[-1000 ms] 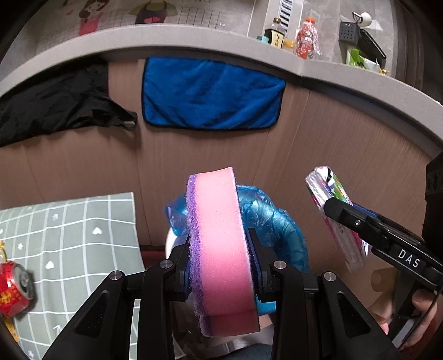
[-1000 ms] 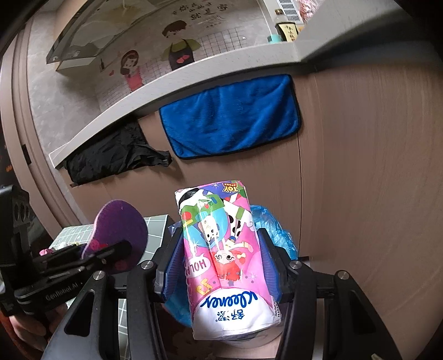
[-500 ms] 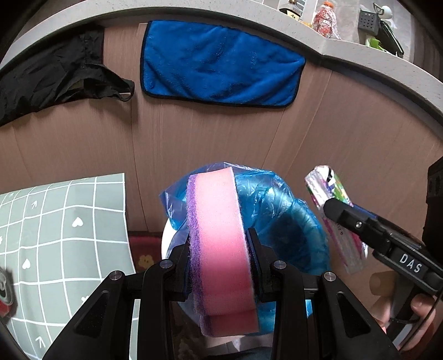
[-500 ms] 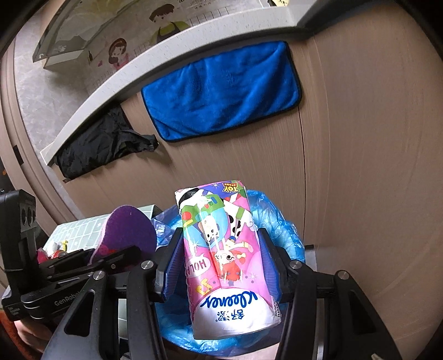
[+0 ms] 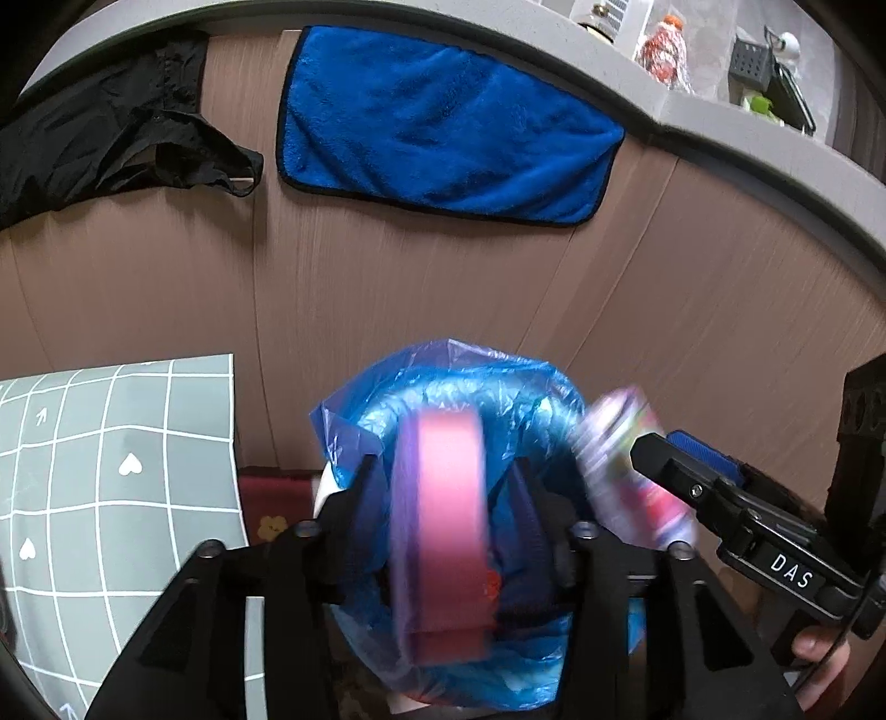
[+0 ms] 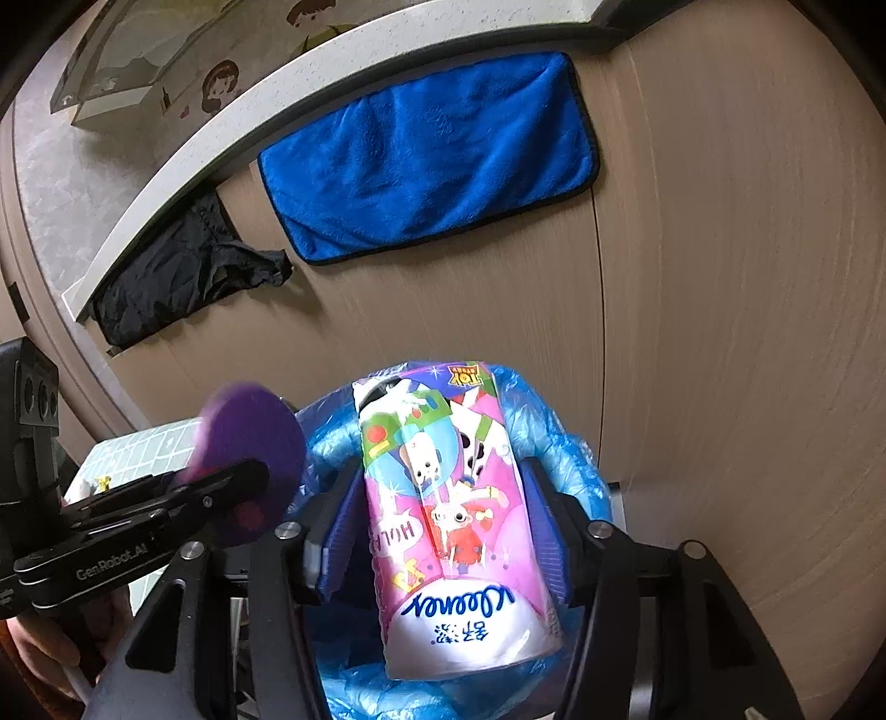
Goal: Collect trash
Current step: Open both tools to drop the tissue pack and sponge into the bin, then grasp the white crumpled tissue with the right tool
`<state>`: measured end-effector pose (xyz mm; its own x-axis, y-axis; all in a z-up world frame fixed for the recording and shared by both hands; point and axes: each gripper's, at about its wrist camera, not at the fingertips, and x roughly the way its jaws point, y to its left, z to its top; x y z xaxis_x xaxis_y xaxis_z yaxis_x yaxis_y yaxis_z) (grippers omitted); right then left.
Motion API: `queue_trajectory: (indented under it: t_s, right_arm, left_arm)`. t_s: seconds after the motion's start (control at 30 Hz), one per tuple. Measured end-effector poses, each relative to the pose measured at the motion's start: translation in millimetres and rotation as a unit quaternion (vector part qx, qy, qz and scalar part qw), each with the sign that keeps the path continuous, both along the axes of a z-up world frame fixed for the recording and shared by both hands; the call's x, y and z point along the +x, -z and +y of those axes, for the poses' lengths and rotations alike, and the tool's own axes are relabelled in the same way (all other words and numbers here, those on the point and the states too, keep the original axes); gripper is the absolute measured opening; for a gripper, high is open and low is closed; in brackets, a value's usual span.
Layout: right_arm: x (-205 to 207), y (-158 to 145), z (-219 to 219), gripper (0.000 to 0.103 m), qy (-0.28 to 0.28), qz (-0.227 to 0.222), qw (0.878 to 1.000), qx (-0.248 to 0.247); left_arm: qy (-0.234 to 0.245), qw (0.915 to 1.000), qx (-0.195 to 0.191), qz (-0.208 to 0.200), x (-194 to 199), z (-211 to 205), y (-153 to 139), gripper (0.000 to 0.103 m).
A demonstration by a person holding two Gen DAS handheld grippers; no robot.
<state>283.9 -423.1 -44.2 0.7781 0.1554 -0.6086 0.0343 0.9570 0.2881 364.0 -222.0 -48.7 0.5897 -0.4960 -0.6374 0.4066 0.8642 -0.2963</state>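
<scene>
A bin lined with a blue plastic bag (image 5: 498, 399) stands against the wooden cabinet, right below both grippers; it also shows in the right wrist view (image 6: 559, 443). My left gripper (image 5: 443, 498) has its jaws spread, and the pink and purple sponge (image 5: 443, 526) sits blurred between them over the bag's mouth. My right gripper (image 6: 443, 509) has its jaws wider than the Kleenex tissue pack (image 6: 443, 509), which is tilted over the bag. The tissue pack (image 5: 626, 459) and the sponge (image 6: 249, 443) each show in the other view.
A blue towel (image 5: 443, 127) and a black cloth (image 5: 111, 138) hang from the counter edge above. A grey checked mat (image 5: 111, 487) lies at the left of the bin. Bottles and a rack (image 5: 664, 50) stand on the counter.
Both grippers moved down over the bin and both jaws opened. The sponge and the tissue pack are now loose and blurred, dropping toward the bag.
</scene>
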Motion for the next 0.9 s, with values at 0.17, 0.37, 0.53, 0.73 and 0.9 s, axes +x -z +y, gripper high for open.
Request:
queue_trajectory:
  t_s: [0.17, 0.37, 0.53, 0.73, 0.9]
  right_arm:
    - [-5.8, -10.2, -3.6, 0.066, 0.008, -0.015, 1.000, 0.007]
    - [-20.3, -25.1, 5.8, 0.066, 0.005, -0.023, 1.000, -0.001]
    - [-43.8, -48.3, 29.2, 0.066, -0.006, -0.047, 0.998, -0.029]
    - [-70.8, -63.9, 63.9, 0.067, -0.025, -0.061, 0.997, -0.044]
    - [-82.5, -66.9, 108.6, 0.067, -0.062, -0.056, 0.995, -0.053]
  left_arm:
    - [-0.012, 0.9998, -0.008, -0.015, -1.8, 10.7, -14.0, 0.051]
    - [-0.043, 0.9984, 0.007, -0.035, -22.0, 41.3, -32.7, 0.051]
    - [-0.068, 0.9961, 0.019, -0.053, -55.4, 83.0, -45.9, 0.051]
    - [-0.111, 0.9913, 0.027, -0.066, -91.7, 143.8, -53.4, 0.051]
    - [-0.152, 0.9854, 0.046, -0.061, -116.5, 207.3, -47.0, 0.051]
